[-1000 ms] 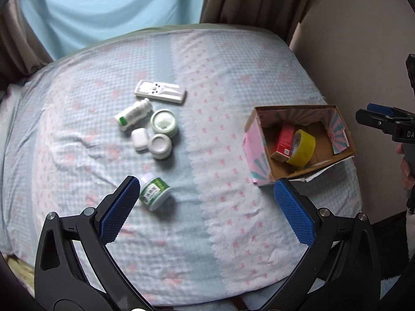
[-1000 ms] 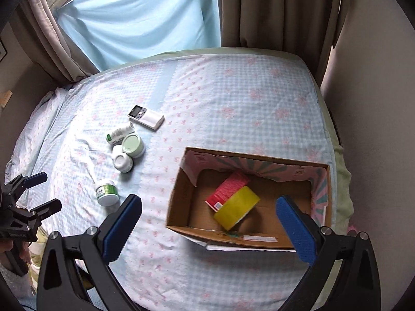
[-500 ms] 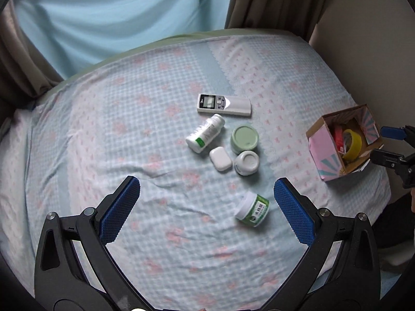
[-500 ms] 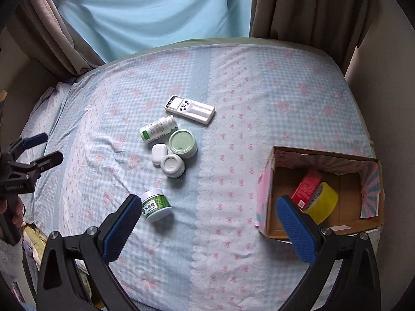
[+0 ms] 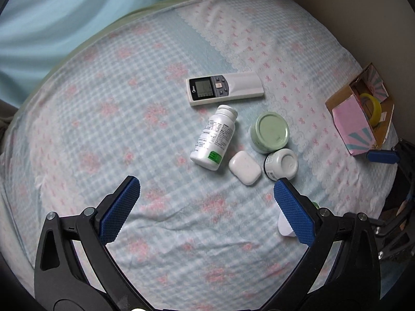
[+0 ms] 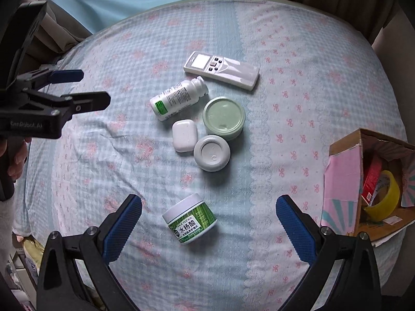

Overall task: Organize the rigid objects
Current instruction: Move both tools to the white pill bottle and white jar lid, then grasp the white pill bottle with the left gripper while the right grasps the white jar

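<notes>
Both grippers spread wide, holding nothing: left gripper [image 5: 206,211] over bedsheet [image 5: 109,134], right gripper [image 6: 208,226] straddling green-label jar [image 6: 190,218]. In left view, that jar is mostly hidden behind the right finger. Far of it: remote [image 6: 221,70], white bottle [image 6: 179,98], earbud case [image 6: 184,135], green-lid jar [image 6: 223,118], white jar [image 6: 212,152]. Cardboard box [image 6: 345,178] at right, cut off, contents partly hidden.

Left black two-finger gripper with blue textured pads [image 5: 206,211]: jaws spread wide, empty, gripped by a bare hand [image 6: 16,158]. Right black blue-padded gripper [image 6: 208,229]: jaws equally wide, empty
</notes>
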A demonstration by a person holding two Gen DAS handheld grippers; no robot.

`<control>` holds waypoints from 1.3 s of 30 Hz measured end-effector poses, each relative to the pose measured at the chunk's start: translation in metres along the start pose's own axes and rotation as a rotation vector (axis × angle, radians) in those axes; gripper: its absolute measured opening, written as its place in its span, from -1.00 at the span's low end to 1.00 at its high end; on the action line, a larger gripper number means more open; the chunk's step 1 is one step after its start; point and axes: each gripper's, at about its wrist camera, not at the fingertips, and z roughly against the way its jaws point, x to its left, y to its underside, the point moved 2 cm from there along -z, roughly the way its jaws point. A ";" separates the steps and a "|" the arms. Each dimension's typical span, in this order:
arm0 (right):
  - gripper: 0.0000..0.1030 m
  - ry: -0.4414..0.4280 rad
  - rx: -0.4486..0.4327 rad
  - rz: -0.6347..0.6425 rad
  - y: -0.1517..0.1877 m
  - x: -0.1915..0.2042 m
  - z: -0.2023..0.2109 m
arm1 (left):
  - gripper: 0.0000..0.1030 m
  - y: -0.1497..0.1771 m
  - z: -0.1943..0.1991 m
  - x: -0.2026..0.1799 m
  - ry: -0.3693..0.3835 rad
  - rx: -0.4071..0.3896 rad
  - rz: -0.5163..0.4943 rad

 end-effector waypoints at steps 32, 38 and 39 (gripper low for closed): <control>0.27 0.048 0.182 0.125 -0.048 0.007 -0.154 | 0.41 -0.024 -0.176 -0.008 0.057 0.183 -0.054; 0.02 0.038 0.198 0.092 -0.054 -0.006 -0.159 | 0.34 -0.029 -0.183 -0.016 0.034 0.208 -0.087; 0.02 0.034 0.201 0.091 -0.055 -0.007 -0.159 | 0.34 -0.035 -0.184 -0.016 0.031 0.214 -0.093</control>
